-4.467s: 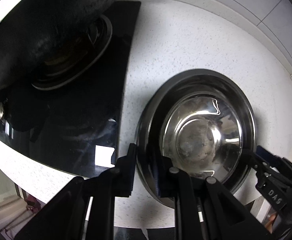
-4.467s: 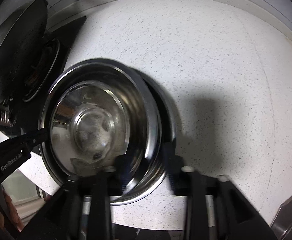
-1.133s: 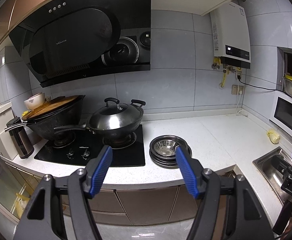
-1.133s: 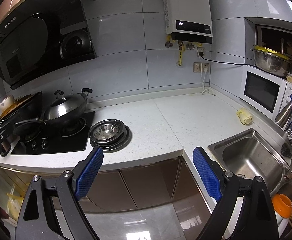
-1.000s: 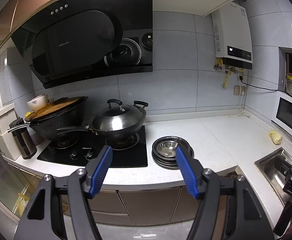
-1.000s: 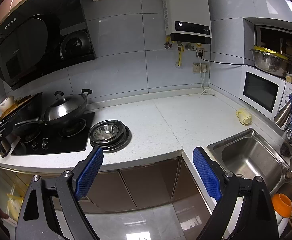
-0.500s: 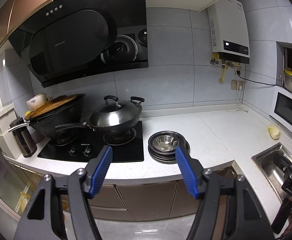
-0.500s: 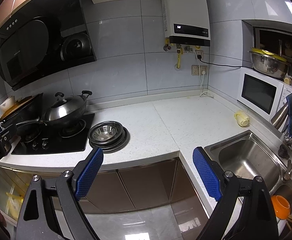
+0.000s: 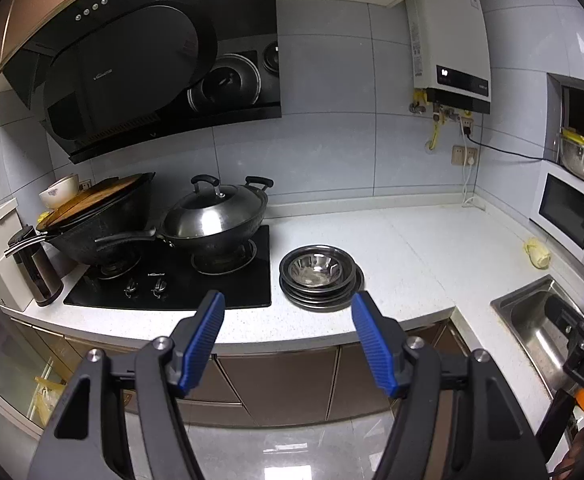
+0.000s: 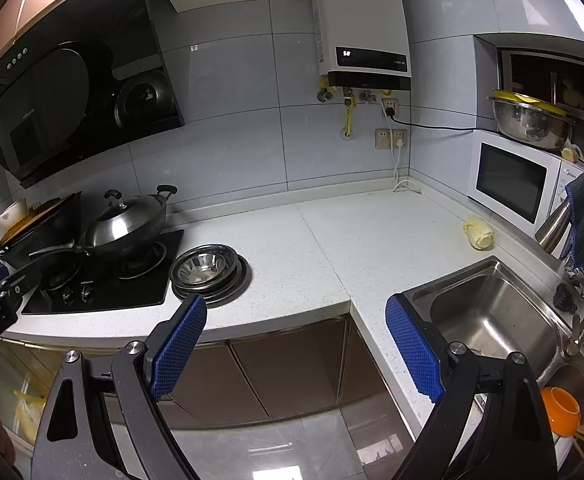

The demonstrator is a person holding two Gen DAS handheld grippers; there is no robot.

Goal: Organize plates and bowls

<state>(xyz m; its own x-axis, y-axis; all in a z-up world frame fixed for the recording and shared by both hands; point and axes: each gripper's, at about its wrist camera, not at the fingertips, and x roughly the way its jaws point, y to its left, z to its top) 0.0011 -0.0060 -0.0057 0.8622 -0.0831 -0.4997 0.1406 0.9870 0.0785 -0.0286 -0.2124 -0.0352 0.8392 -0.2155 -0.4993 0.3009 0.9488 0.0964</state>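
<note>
While grippers (image 9: 288, 308) gape, bowl stack (image 9: 319, 276) beyond

Tabletop: white speckled stone tabletop (image 9: 412, 248), L-shaped, running across the middle of the frame and down the right side (image 10: 372, 240).
Cooktop: black glass gas cooktop (image 9: 180, 284) set in the tabletop at centre left (image 10: 132, 284).
Stack: stack of shiny steel plates with a steel bowl on top (image 9: 320, 276), just right of the cooktop, near the front edge (image 10: 208, 272).
Sink: stainless steel sink basin (image 10: 488, 316) sunk in the tabletop at lower right (image 9: 532, 320).
Yellow lump: small pale yellow crumpled object (image 10: 478, 234) at right, near the white microwave oven (image 10: 512, 180).
Flask: dark cylindrical flask (image 9: 38, 268) at far left.
</note>
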